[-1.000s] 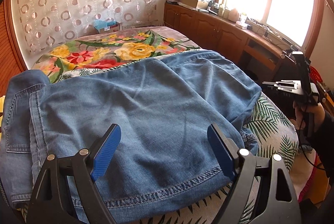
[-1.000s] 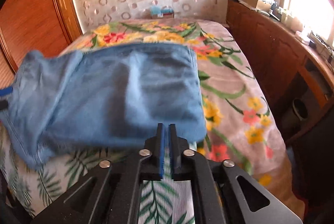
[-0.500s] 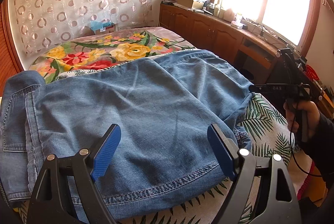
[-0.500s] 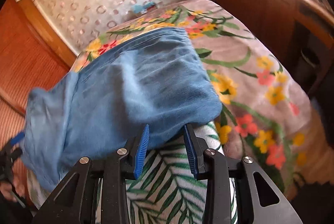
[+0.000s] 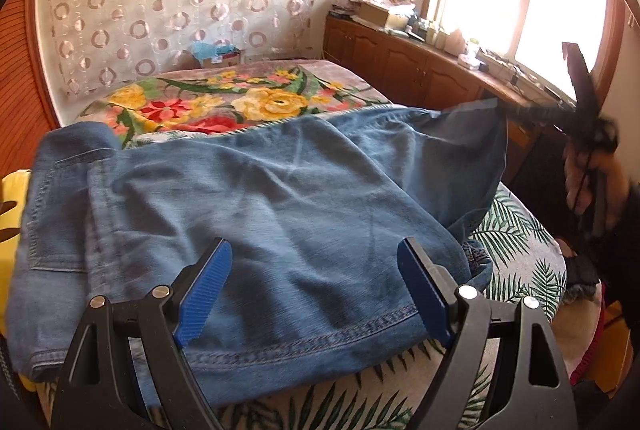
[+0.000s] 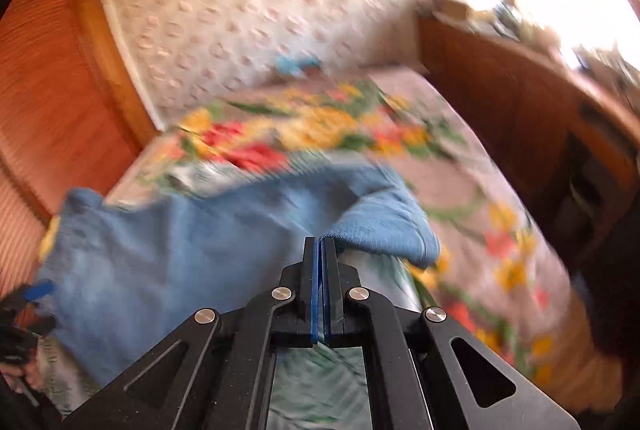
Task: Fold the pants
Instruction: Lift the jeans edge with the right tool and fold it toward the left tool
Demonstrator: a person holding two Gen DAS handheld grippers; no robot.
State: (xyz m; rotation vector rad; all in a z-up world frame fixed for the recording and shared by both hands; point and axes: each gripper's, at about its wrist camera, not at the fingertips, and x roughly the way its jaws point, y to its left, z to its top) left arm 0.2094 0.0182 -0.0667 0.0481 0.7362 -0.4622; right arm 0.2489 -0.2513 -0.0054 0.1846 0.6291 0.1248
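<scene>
Blue denim pants lie folded across the bed, hem nearest my left gripper. That gripper hovers over the hem, open, with nothing between its blue pads. In a person's hand at the right, my right gripper holds the pants' right edge lifted off the bed. The blurred right wrist view shows the right gripper with its jaws closing tight on a fold of the pants. The left gripper's pad shows at that view's far left.
The bed carries a flowered blanket and a palm-leaf sheet. Wooden cabinets with clutter run under the window on the right. A tissue box sits at the bed's head. Something yellow lies left of the pants.
The right gripper opened beside the pants' right edge, then closed on it and rose, pulling that edge up. The left gripper stayed open over the hem.
</scene>
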